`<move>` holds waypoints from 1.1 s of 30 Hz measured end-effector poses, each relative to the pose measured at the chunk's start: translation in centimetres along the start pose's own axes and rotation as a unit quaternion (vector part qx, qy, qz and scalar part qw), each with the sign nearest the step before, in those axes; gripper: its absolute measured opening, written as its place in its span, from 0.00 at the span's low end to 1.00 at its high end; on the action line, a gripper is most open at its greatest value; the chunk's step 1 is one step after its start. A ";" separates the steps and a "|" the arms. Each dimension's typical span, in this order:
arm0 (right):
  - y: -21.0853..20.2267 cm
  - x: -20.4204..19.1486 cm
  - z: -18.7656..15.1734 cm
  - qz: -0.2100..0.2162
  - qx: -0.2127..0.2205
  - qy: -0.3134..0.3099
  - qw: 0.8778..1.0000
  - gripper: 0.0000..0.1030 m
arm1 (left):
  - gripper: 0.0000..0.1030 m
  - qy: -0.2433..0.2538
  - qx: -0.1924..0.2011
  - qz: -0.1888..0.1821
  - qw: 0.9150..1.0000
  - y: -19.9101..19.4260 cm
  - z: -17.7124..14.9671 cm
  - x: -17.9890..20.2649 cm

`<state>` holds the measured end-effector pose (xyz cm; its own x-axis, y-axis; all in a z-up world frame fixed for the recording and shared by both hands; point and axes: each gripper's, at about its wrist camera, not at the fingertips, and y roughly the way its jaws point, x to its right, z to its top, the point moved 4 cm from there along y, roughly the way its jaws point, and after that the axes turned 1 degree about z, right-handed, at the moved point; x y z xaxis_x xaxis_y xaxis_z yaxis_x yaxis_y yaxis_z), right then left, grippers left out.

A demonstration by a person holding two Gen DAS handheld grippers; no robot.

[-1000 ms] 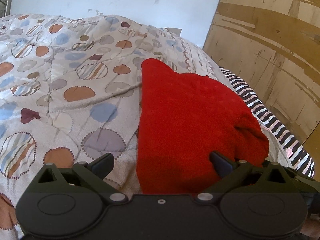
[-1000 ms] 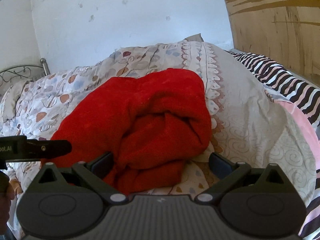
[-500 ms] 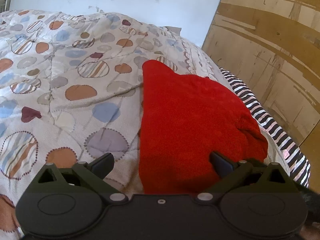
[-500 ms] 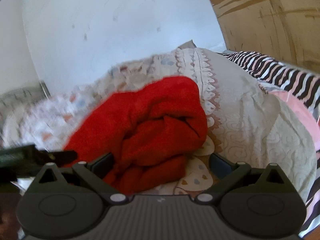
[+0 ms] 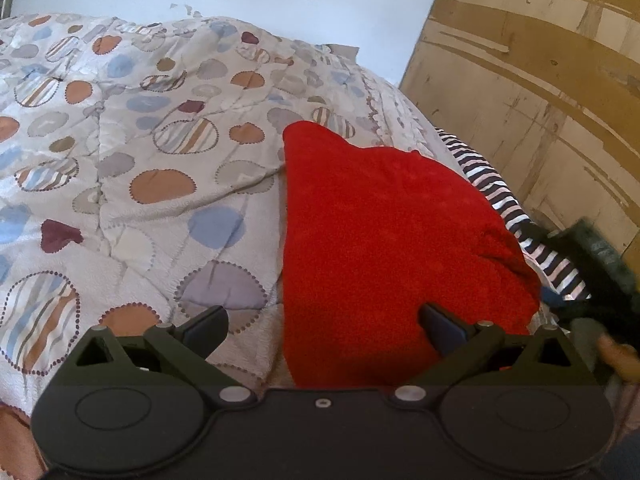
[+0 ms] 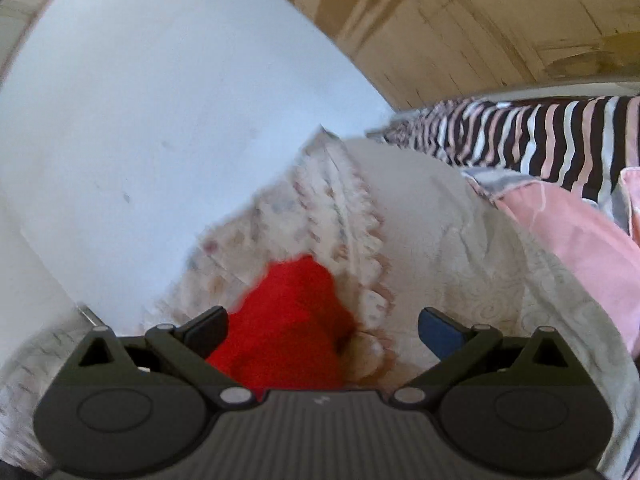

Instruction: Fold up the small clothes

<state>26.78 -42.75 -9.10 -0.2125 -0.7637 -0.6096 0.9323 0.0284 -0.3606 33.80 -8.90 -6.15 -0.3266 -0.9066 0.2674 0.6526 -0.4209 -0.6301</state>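
On the spotted quilt, red garment lengthwise away from both spread, empty claws, left and right

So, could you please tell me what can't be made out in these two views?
- Red garment, left wrist view: near edge hidden behind the left gripper; garment type unclear.
- Right wrist view: motion blur smears the quilt print; the right gripper body hides the garment's lower part.
- Dark blurred object at the right edge: unidentifiable.
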 end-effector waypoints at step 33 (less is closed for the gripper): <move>1.1 -0.2 -2.5 -0.010 -0.019 -0.077 0.997 0.99 | 0.99 0.056 0.019 0.019 0.998 1.1 -1.4 4.3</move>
<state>27.09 -40.96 -11.18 -0.1798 -0.8547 -0.4870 0.9159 0.0351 -0.3998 32.17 -13.25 -6.67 -0.3744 -0.9137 0.1583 0.6908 -0.3887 -0.6096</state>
